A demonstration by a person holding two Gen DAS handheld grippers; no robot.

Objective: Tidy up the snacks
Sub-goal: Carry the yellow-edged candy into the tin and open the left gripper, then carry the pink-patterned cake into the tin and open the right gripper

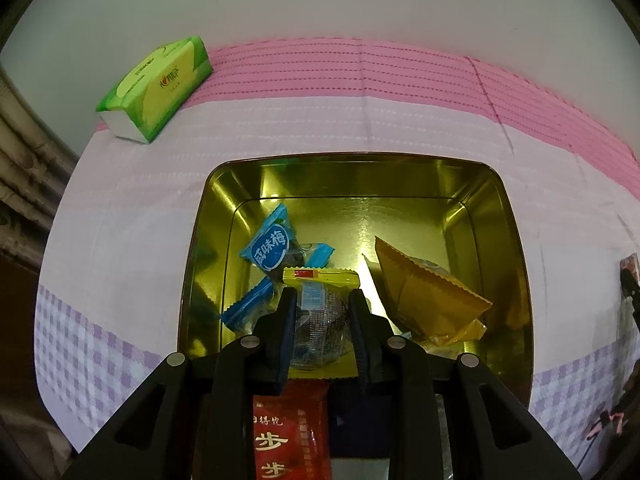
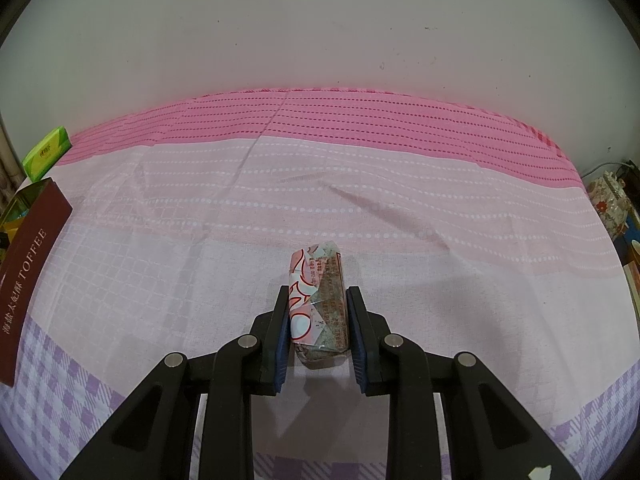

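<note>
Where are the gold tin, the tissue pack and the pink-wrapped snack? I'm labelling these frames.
gold tin (image 1: 352,178): left wrist view, inner far wall.
tissue pack (image 1: 160,84): left wrist view, yellow top face.
pink-wrapped snack (image 2: 318,304): right wrist view, wrapper's middle.

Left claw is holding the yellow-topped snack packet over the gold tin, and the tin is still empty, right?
Not quite. The left wrist view shows the left claw shut on the yellow-topped snack packet over the gold tin, but the tin is not empty: blue packets and an orange packet already lie inside.
</note>
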